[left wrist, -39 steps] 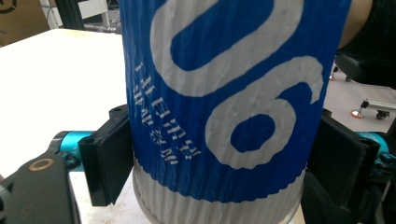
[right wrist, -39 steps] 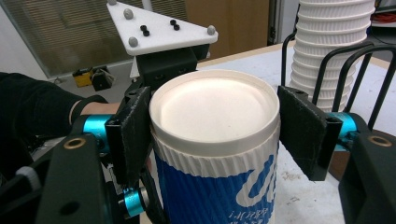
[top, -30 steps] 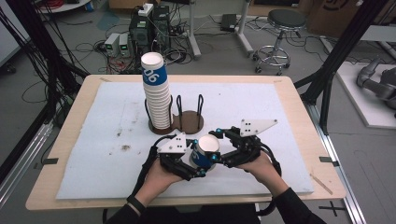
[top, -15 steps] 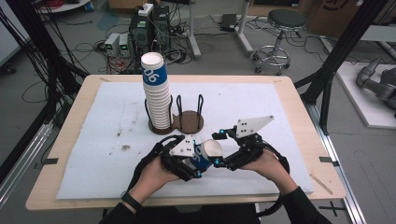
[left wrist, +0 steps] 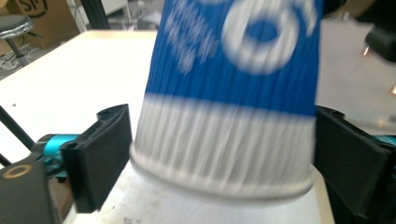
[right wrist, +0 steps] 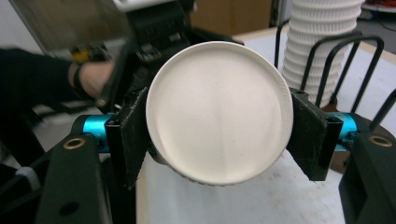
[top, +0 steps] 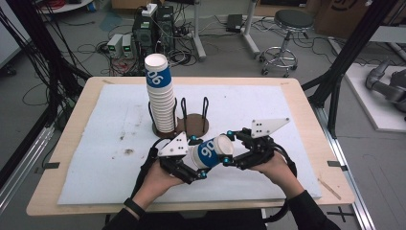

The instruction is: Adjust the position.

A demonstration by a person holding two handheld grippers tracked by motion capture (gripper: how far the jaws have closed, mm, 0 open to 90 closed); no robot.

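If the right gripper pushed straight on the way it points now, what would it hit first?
Probably the left gripper: the right gripper already clamps the blue-and-white ribbed paper cup, and the left one sits right behind it. Depth is unclear.

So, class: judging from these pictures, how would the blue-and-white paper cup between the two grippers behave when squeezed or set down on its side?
The paper cup probably dents easily: its ribbed wall looks thin. It seems light, since the right gripper carries it by the rim alone. Laid sideways, its tapered round shape would likely roll in a curve.

White mat is covering the wooden table [top: 306, 103].
Cup holder [top: 194, 123] is sitting mid-mat [top: 239, 103], carrying the cup stack [top: 160, 98].
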